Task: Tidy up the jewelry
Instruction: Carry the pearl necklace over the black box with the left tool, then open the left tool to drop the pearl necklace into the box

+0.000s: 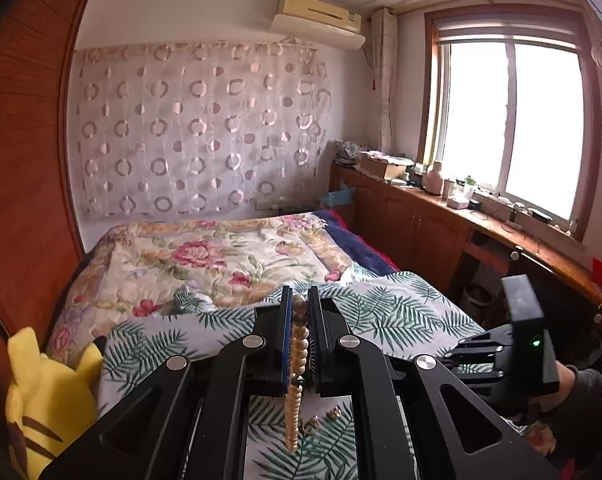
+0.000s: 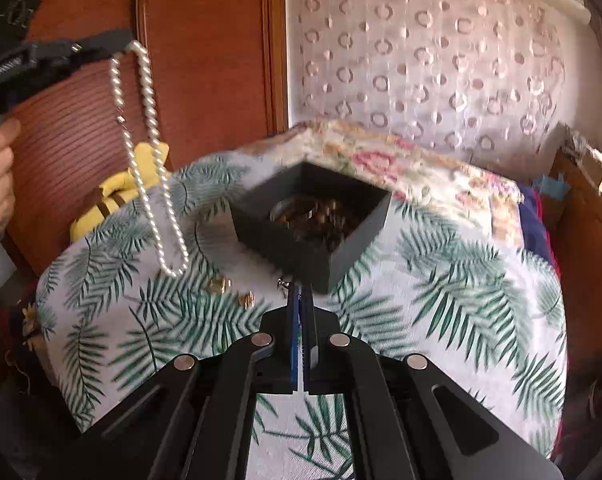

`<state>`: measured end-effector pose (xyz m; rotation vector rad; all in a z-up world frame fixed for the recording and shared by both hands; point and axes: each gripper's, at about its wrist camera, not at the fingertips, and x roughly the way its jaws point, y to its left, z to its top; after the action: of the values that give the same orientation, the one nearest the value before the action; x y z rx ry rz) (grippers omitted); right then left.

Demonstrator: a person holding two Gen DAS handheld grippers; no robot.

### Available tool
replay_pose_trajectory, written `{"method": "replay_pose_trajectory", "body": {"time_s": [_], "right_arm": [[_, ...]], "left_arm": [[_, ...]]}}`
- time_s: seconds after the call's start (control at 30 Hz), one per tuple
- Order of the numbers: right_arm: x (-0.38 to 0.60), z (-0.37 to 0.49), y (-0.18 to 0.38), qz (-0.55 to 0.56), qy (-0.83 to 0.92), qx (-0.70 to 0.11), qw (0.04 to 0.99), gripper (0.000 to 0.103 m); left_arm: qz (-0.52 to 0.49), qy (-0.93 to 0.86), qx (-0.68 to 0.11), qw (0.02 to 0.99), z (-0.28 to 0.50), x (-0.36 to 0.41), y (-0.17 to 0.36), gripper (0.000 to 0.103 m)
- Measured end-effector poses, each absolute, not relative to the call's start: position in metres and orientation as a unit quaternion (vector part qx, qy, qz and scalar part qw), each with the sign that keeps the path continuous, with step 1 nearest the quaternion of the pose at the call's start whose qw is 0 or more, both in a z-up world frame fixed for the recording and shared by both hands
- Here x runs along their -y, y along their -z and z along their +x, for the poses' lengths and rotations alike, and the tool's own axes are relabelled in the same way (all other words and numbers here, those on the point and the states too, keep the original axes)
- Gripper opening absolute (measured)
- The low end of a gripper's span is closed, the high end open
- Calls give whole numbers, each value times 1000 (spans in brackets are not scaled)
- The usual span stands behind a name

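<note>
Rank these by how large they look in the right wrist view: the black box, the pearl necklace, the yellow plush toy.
1. black box
2. pearl necklace, long but thin
3. yellow plush toy, mostly hidden

The necklace hangs nearer the camera, so places one and two are unsure.

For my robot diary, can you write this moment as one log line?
left gripper: shut on pearl necklace, hanging | right gripper: shut | black box: on bed

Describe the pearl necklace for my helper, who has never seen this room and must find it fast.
Start at the bed's palm-leaf printed cover, with the black square tray of dark jewelry on it. Left of that tray, above the cover, the long white pearl necklace dangles from the left tongs. The small gold pieces lie loose; only it hangs.
</note>
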<state>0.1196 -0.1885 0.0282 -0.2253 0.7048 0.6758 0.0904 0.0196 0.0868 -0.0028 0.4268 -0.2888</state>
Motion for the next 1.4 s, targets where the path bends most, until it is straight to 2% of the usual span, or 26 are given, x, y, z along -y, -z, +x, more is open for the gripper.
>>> {"method": "replay_pose_trajectory", "body": {"time_s": [0.33,0.57,1.17,1.4], "right_arm": [[173,148,-74,-117,-320,-296,892,2],[161,171,-84,-122,-315,-289,896,2],[143,214,-28,-95,-309,-345,881,2],[143,219,-16,-82,-313,-357,876,2]], "left_arm": [[21,135,-201,970,124,-7,-116,6],[26,126,-207,970,155,1,-126,6],[47,126,-216,967,199,31,-130,7],[45,121,-259,957,216,29,-97,7]]}}
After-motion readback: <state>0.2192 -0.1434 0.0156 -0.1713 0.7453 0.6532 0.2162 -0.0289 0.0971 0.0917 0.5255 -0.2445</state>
